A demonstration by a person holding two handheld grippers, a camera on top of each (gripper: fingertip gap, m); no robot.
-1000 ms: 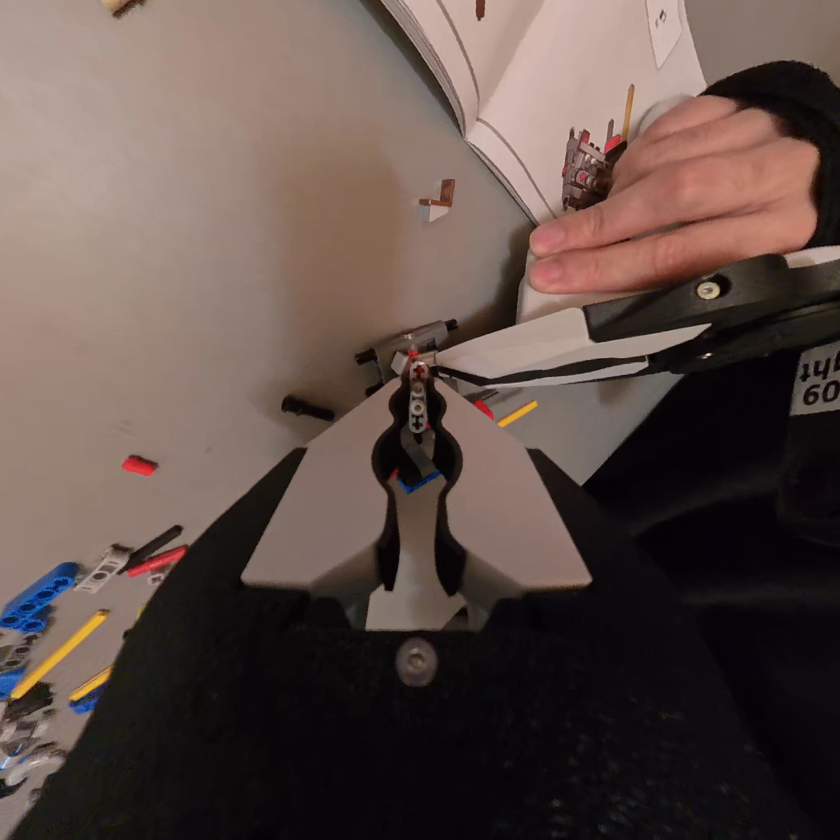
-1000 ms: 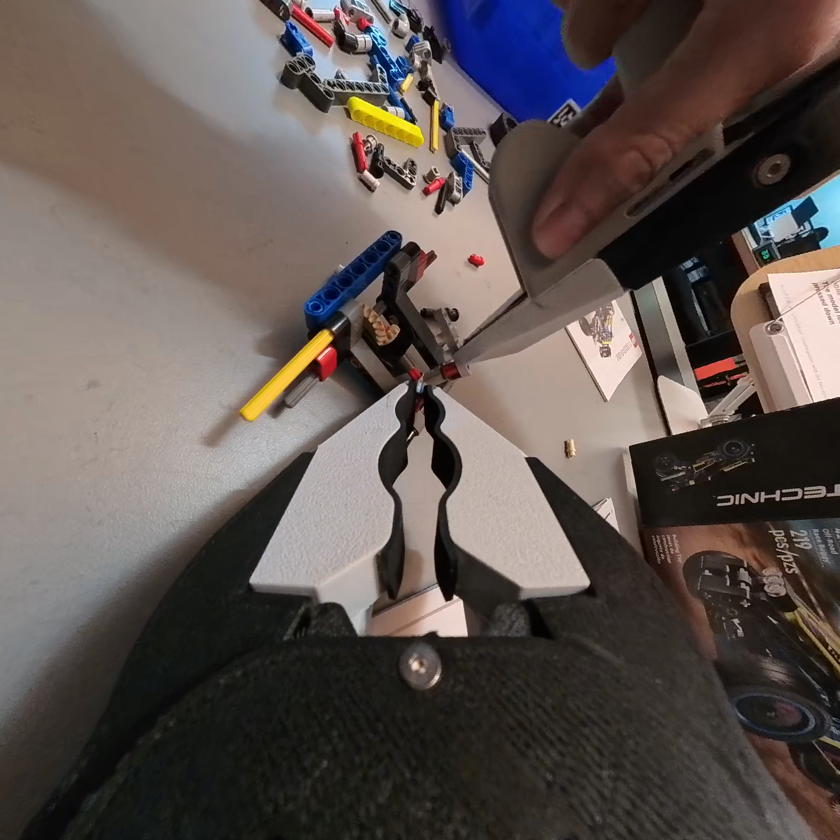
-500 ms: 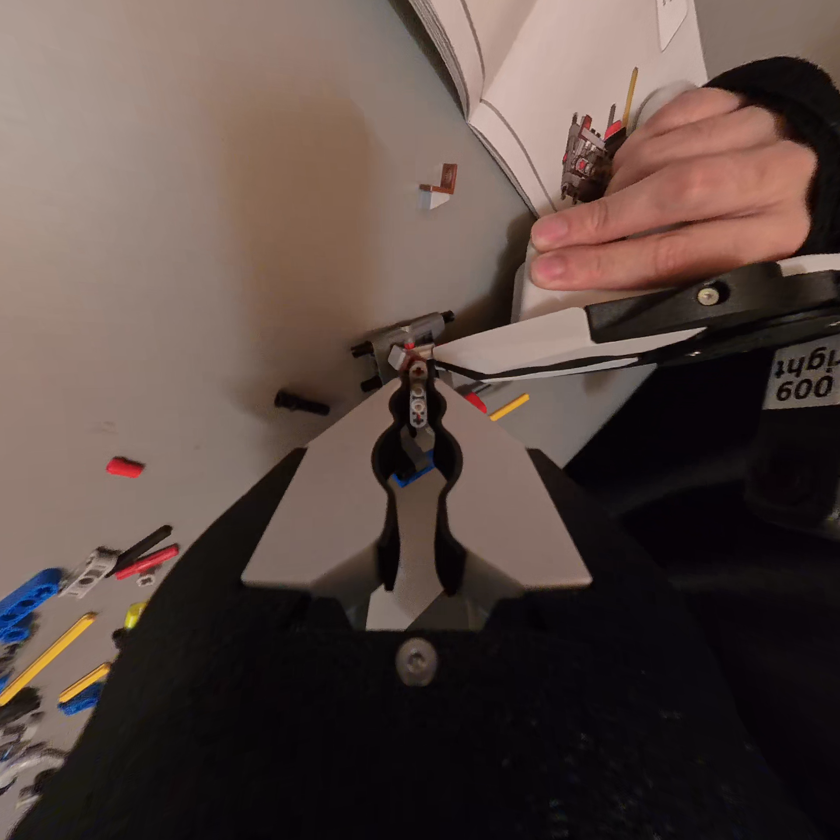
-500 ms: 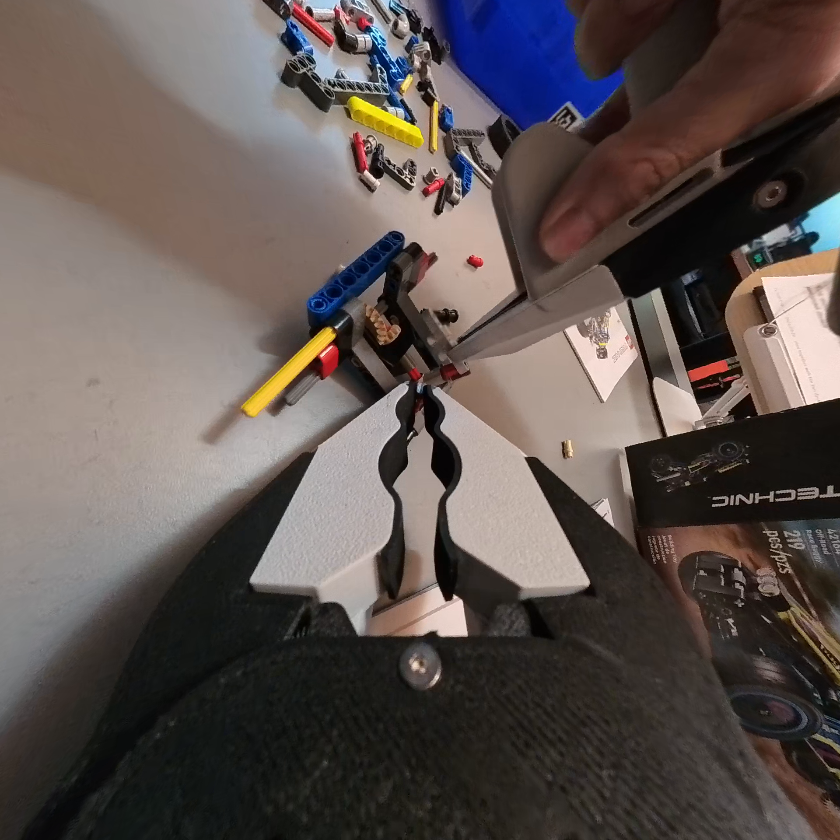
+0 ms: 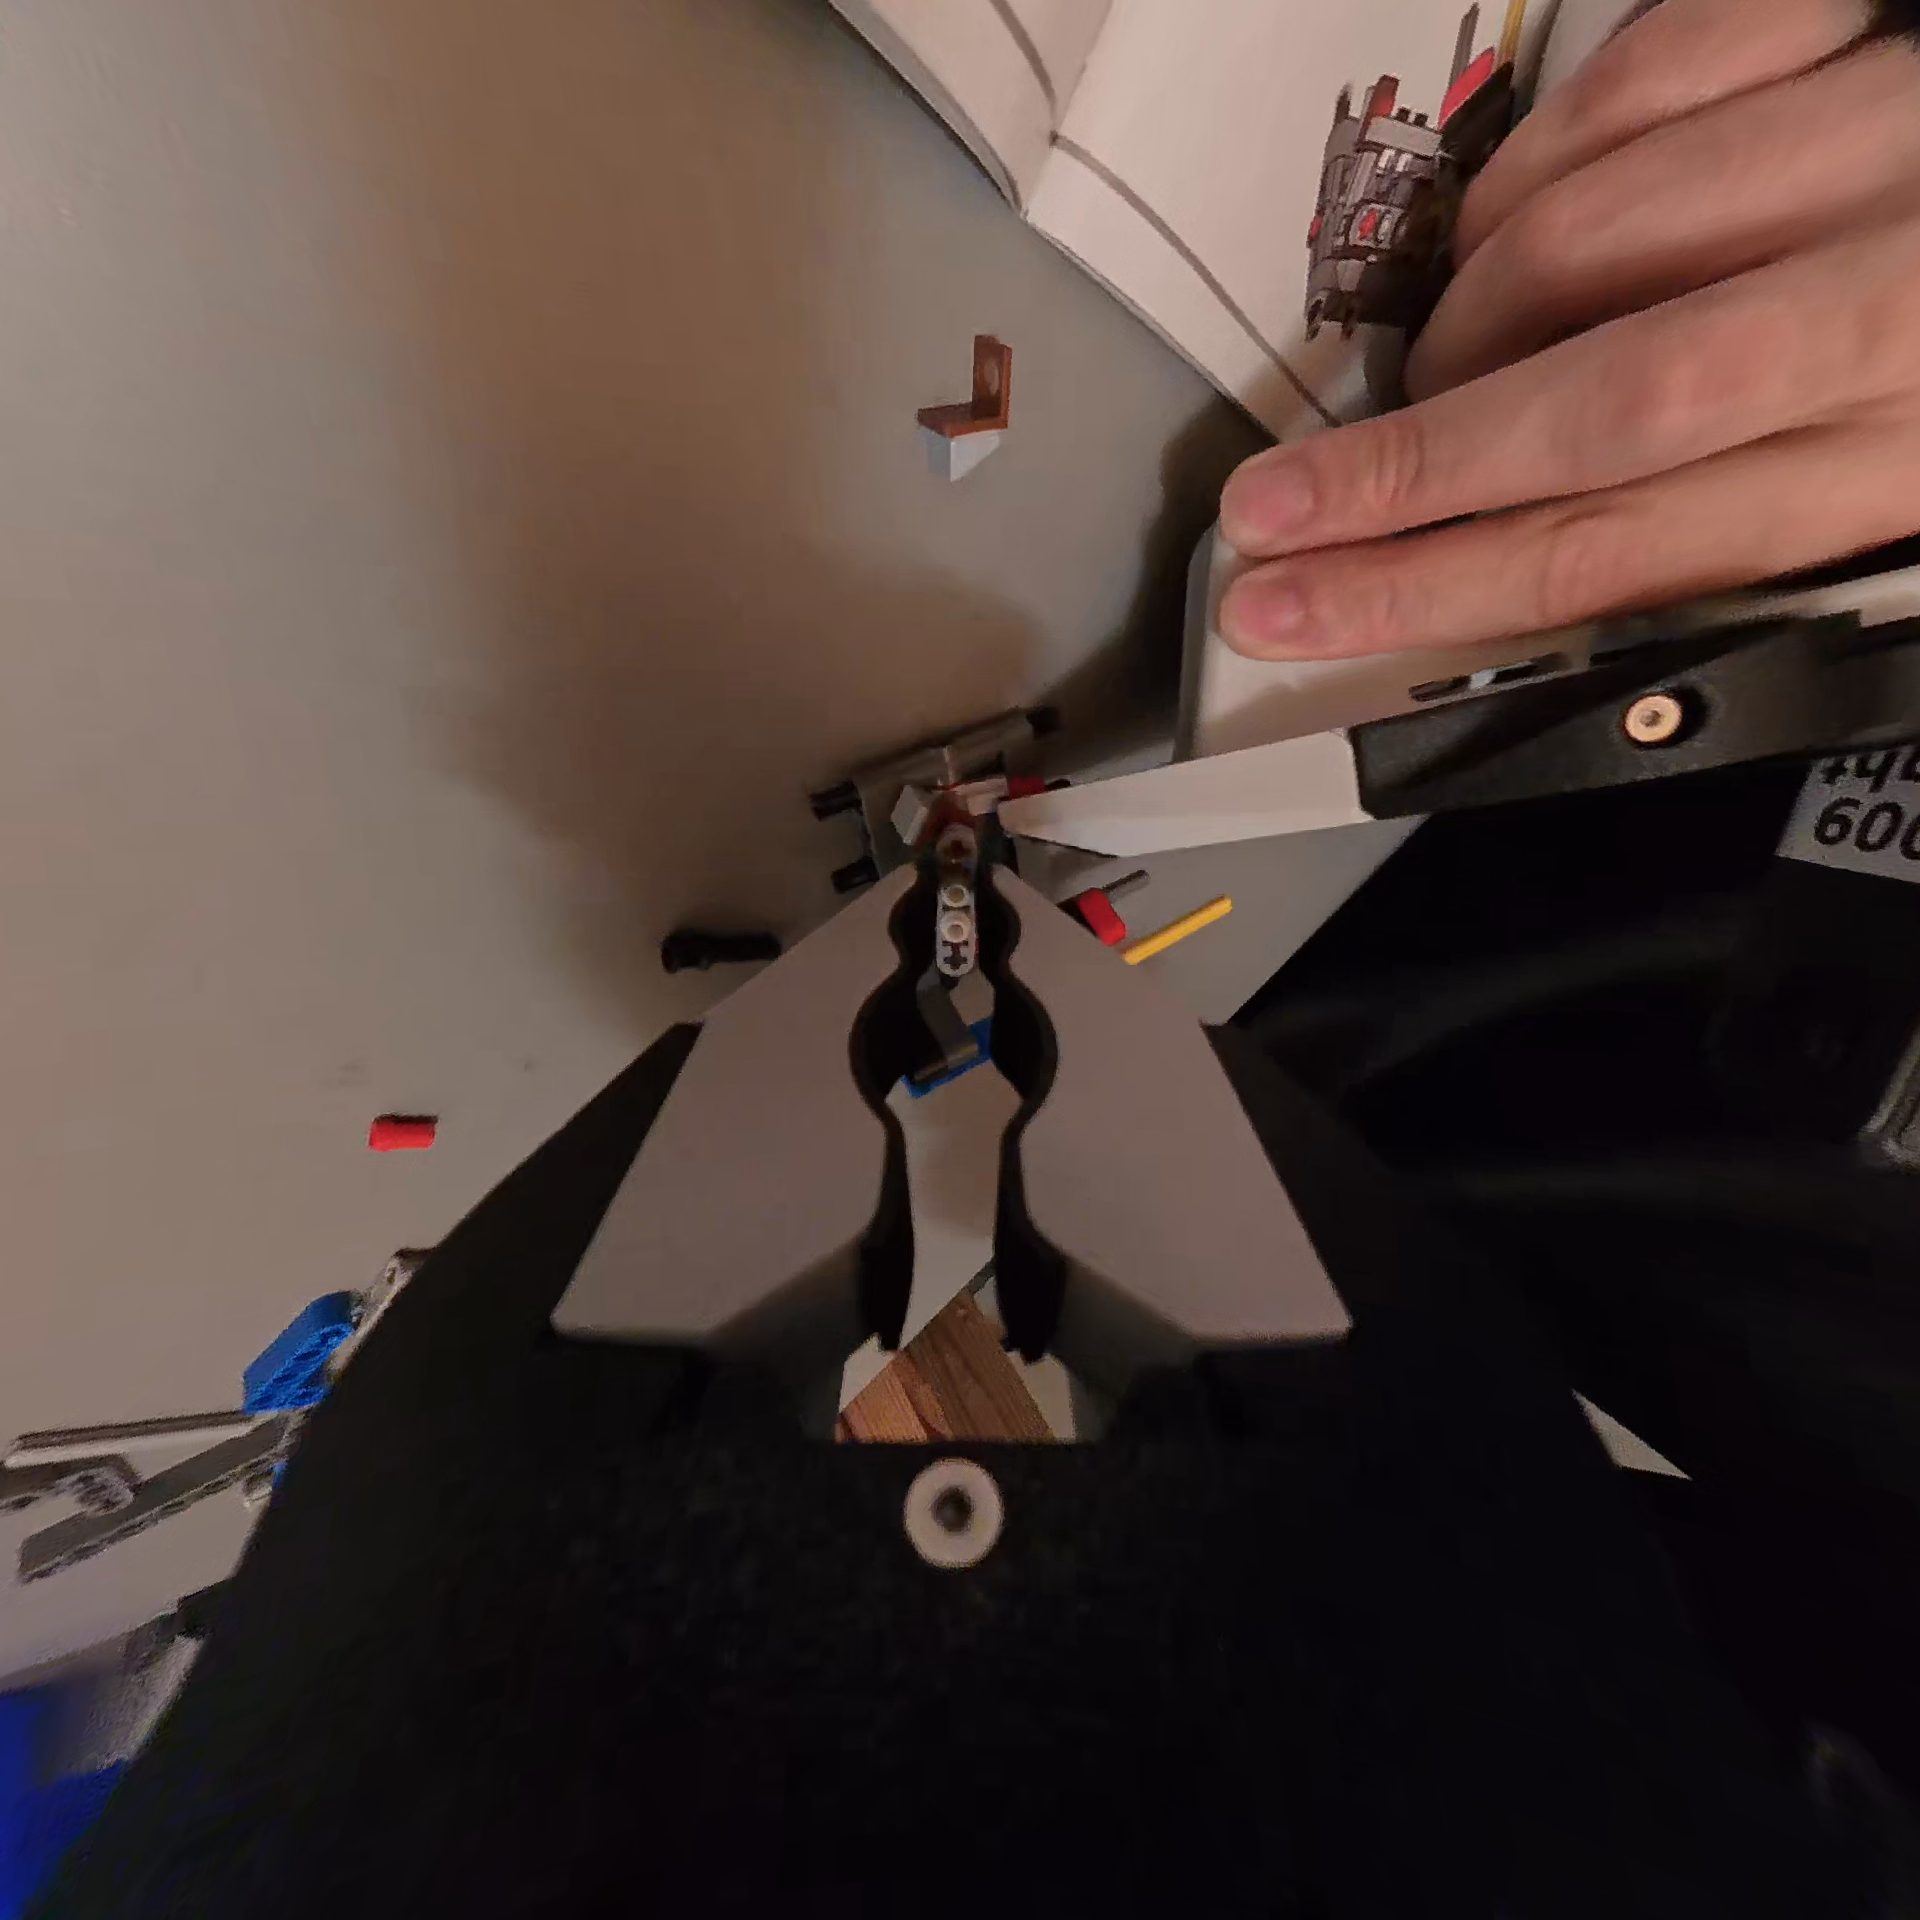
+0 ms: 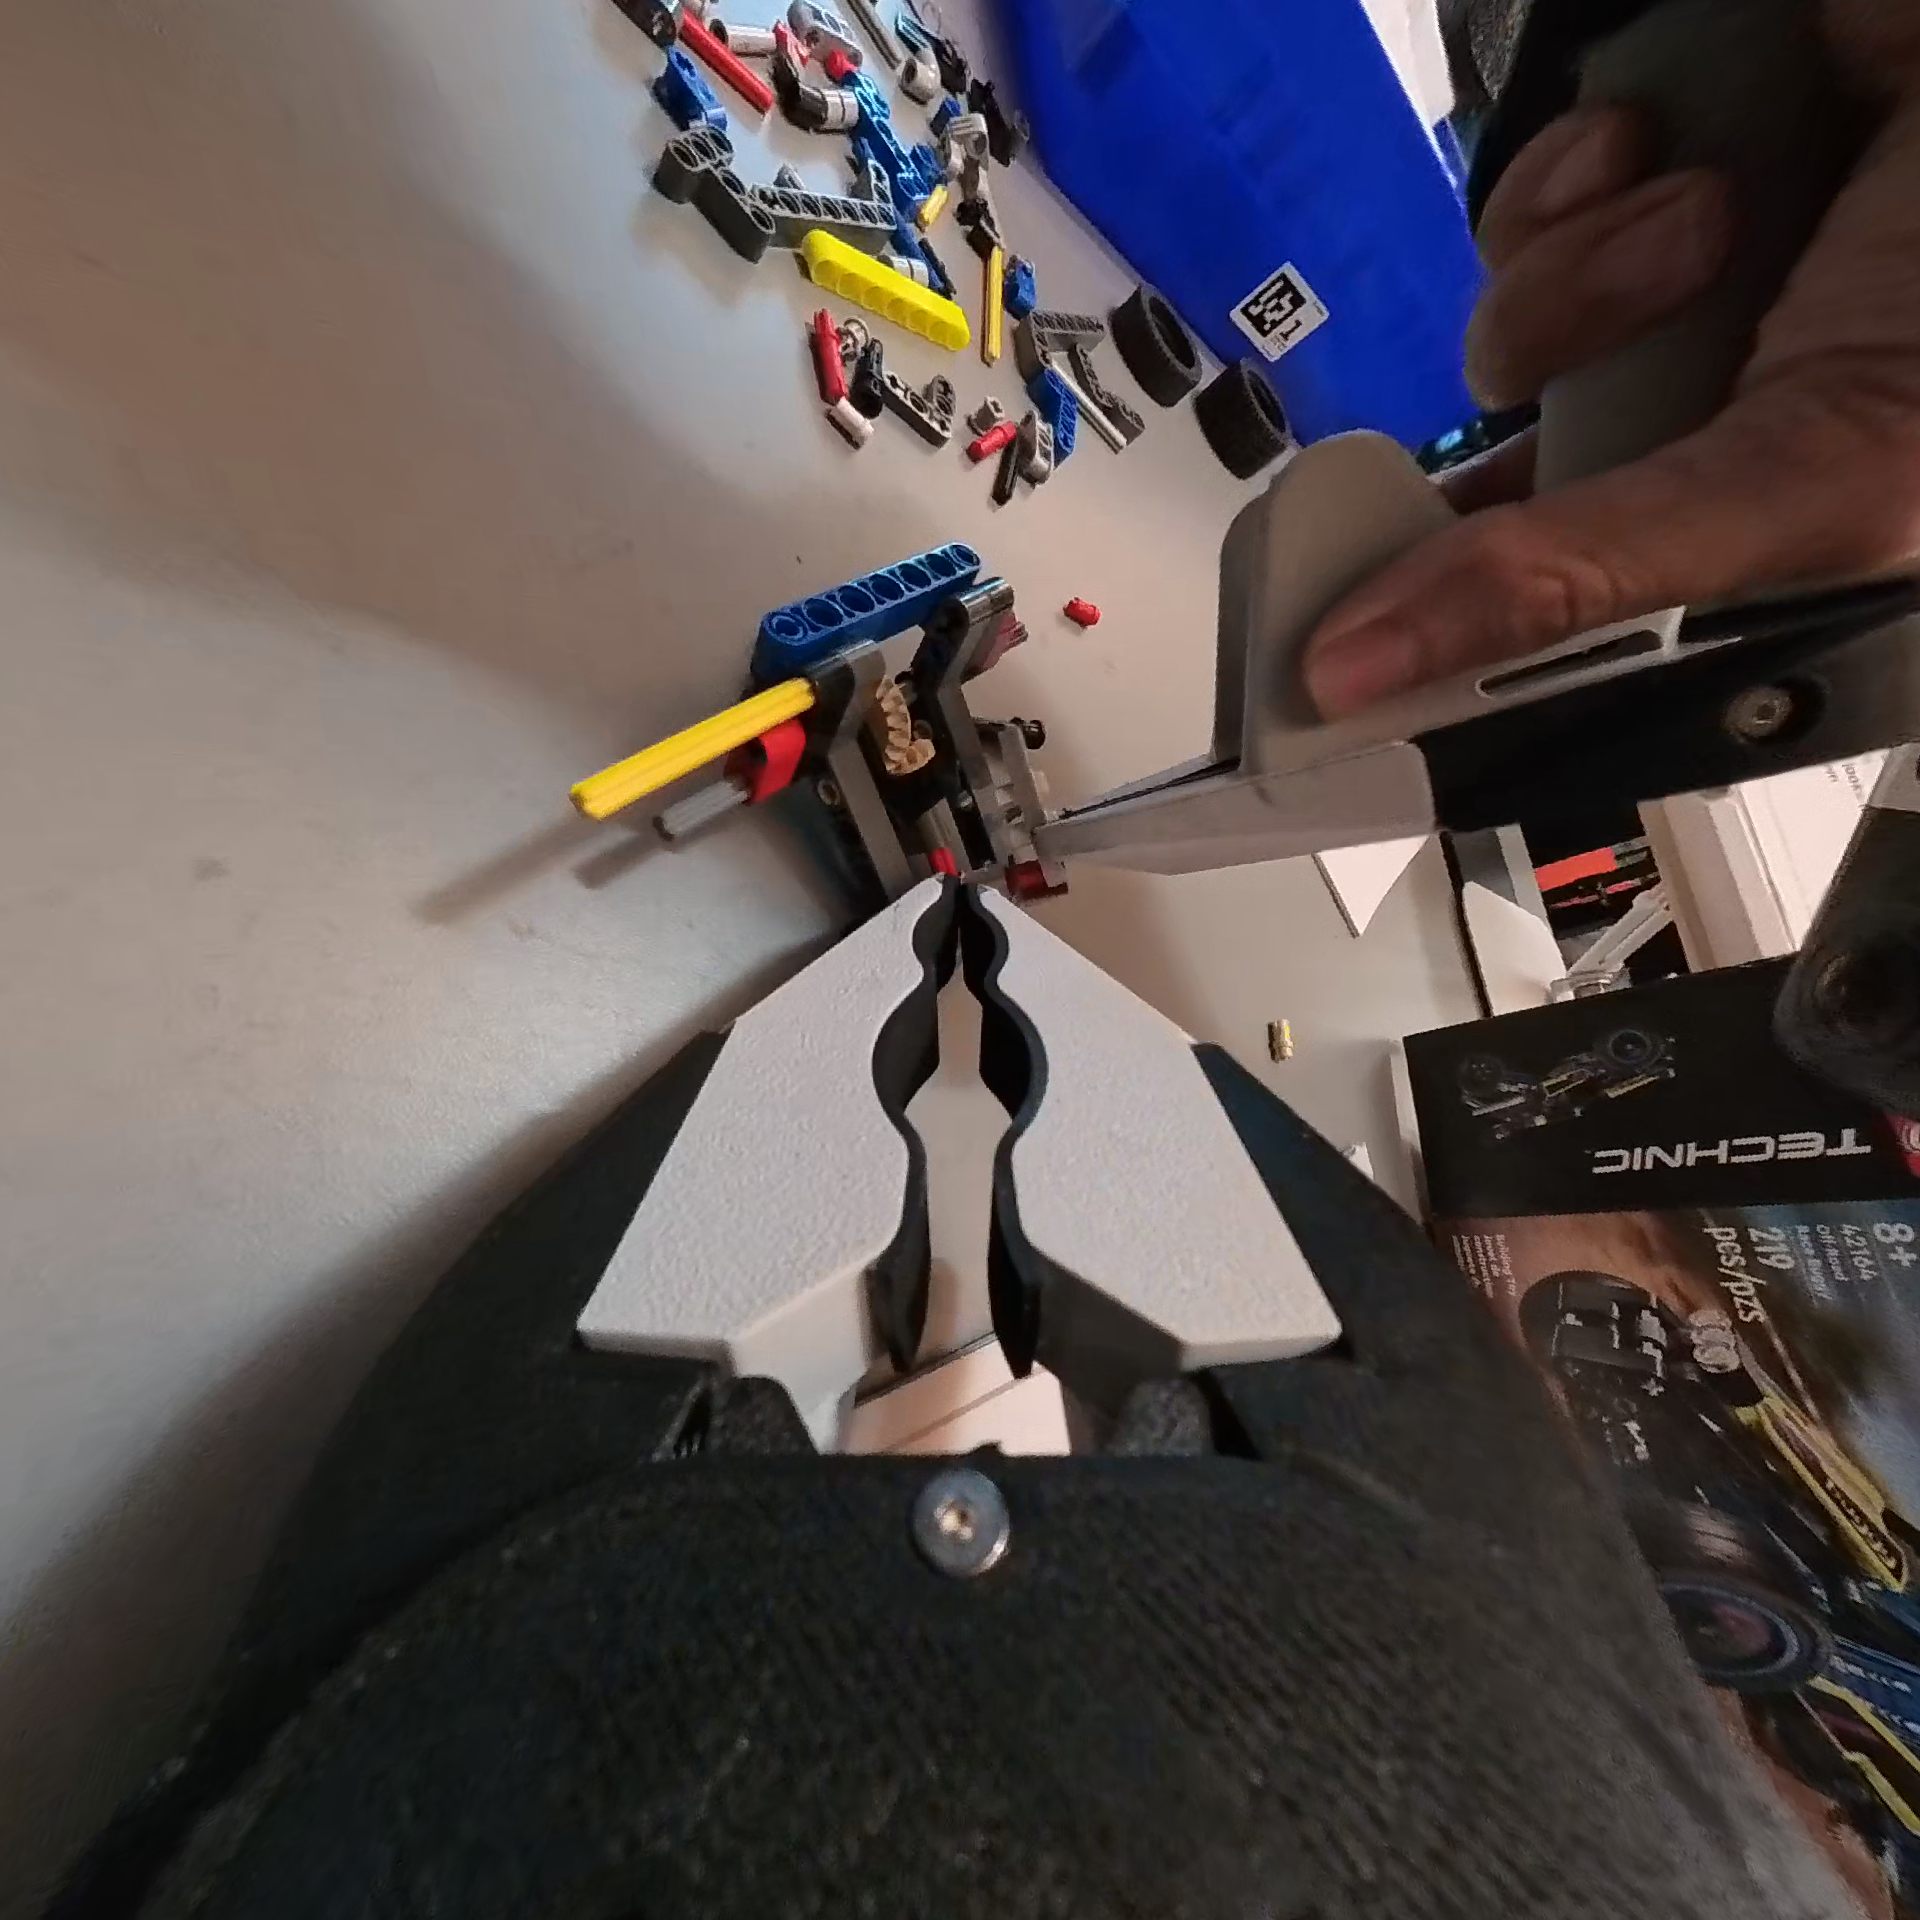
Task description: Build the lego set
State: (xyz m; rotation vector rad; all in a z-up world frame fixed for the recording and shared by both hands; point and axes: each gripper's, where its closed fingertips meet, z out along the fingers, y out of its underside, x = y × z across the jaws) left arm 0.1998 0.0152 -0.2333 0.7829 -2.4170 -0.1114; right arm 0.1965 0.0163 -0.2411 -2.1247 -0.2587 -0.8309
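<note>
The grey table (image 6: 260, 520) takes up most of what you can see, and off at the far edge there's a big blue bin (image 6: 1247, 156) with a square code sticker on it. The black set box (image 6: 1662, 1351) with the car picture sits on the right side, and an open instruction booklet (image 5: 1195, 156) lies further along the table under a hand (image 5: 1610, 416).

The half-built model (image 6: 914, 727) is standing on the table pretty much in the middle, between the two tools. It's a grey and black frame with a blue beam (image 6: 873, 603) at the back, a yellow rod (image 6: 691, 748) sticking out sideways, a red collar next to it and a tan gear inside.

The left gripper (image 5: 956, 852) comes in from one side and is clamped on the model, with a small light grey link (image 5: 956, 920) pinched right between its fingers. The right gripper (image 6: 956, 883) comes in from the other side, fingers squeezed almost together at the tips, right up against a little red bit at the edge of the model. Can't really tell if it's pinching that bit or just touching it.

Then the small stuff: a messy pile of loose pieces (image 6: 883, 239) near the bin, two black tyres (image 6: 1195, 374) beside that, a lone black pin (image 5: 717, 948), a stray red stub (image 5: 402, 1132), and a brown corner piece (image 5: 971, 400) off by the booklet.
</note>
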